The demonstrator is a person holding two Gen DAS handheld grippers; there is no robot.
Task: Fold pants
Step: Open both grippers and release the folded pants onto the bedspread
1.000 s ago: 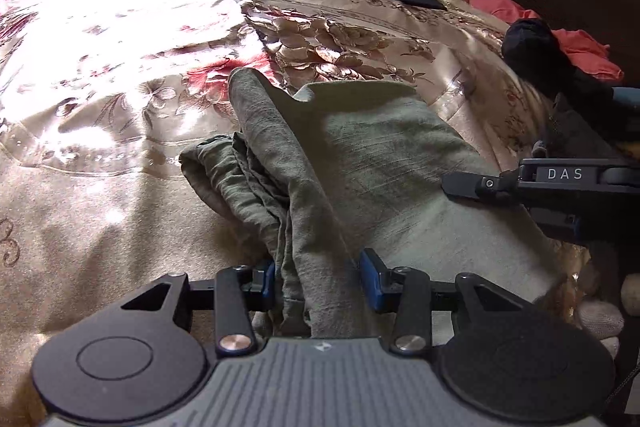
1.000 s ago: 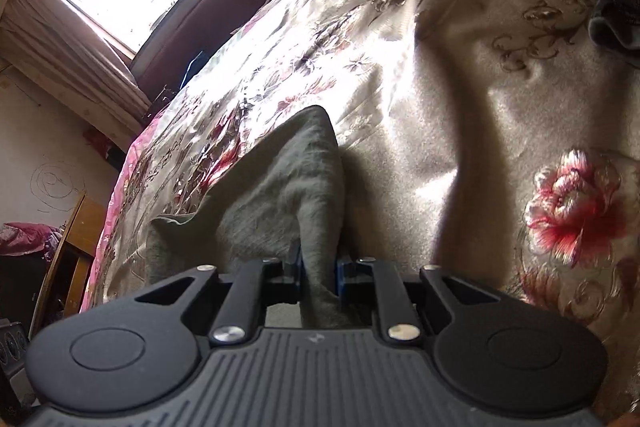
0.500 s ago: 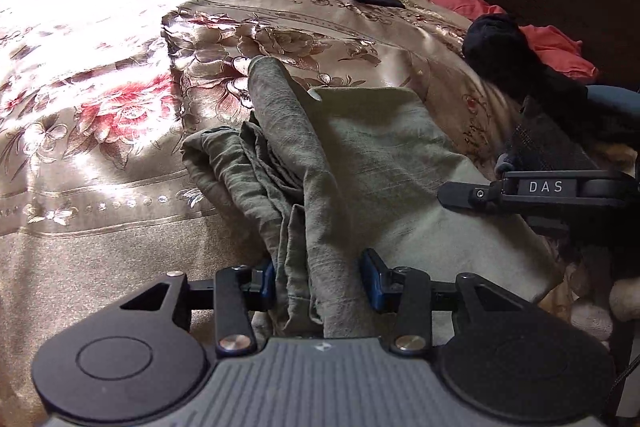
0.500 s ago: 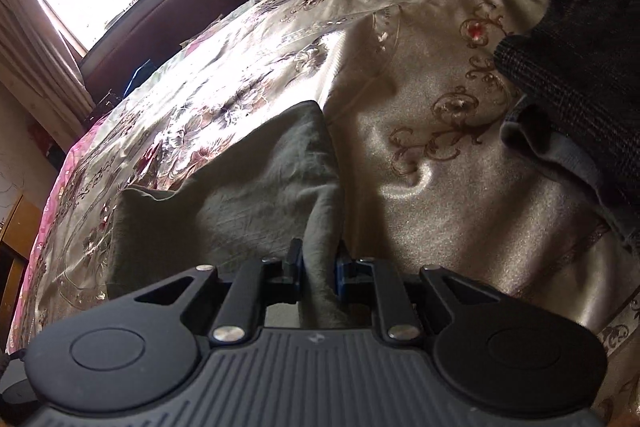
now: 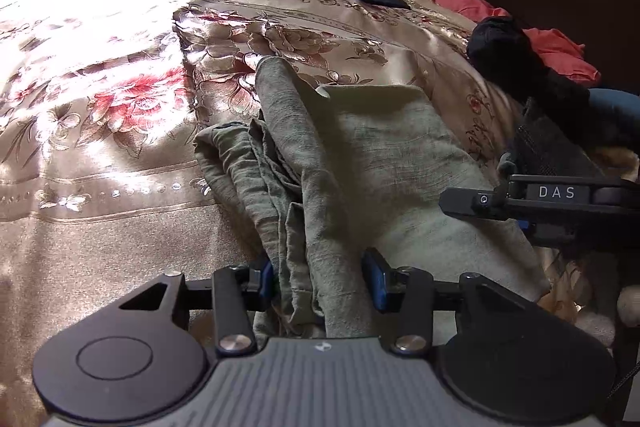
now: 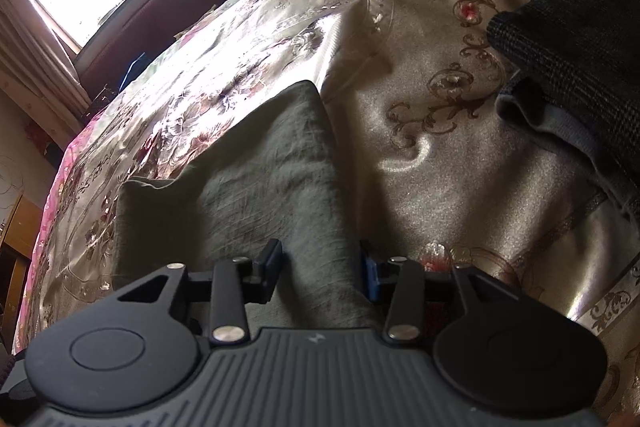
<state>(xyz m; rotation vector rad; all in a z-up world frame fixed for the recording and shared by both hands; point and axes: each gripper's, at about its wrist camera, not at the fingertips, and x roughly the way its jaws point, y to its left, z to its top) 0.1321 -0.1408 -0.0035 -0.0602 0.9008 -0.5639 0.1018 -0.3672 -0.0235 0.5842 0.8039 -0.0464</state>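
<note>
A: Right, left wrist view first. Where did the pants (image 5: 360, 163) lie from the left gripper (image 5: 320, 283)?

B: Straight ahead, running away from it up the floral bedspread (image 5: 120, 147). Long axis ran roughly along the line the gripper pointed. Near end sat bunched between the jaws; far end tapered to a corner by the flower pattern.

A: Clamped?

B: Jaws were easing apart. Left pad touched the bunched folds; right pad (image 5: 374, 285) stood just clear of the cloth. I read it as letting go, not gripping.

A: And the other tool?

B: Right gripper (image 5: 500, 203) came in from the right edge, over the flat right side of the pants, level with their near half. Both tools were at the same near end, left on the rumpled side, right on the smooth side.

A: Right wrist view, then.

B: Pants (image 6: 248, 179) again ahead, a flat panel narrowing to a point up the bedspread (image 6: 420, 131). Right gripper (image 6: 320, 275) had its jaws opening, cloth lying between the pads with a gap on each side. Released.

A: Anything beside it?

B: Dark clothing (image 6: 568, 35) to the right, well apart from the pants.

A: Judgement?

B: Near edge looked set down. Messy folds lay on the left, so the left hand seemed nearer any tidying.
</note>
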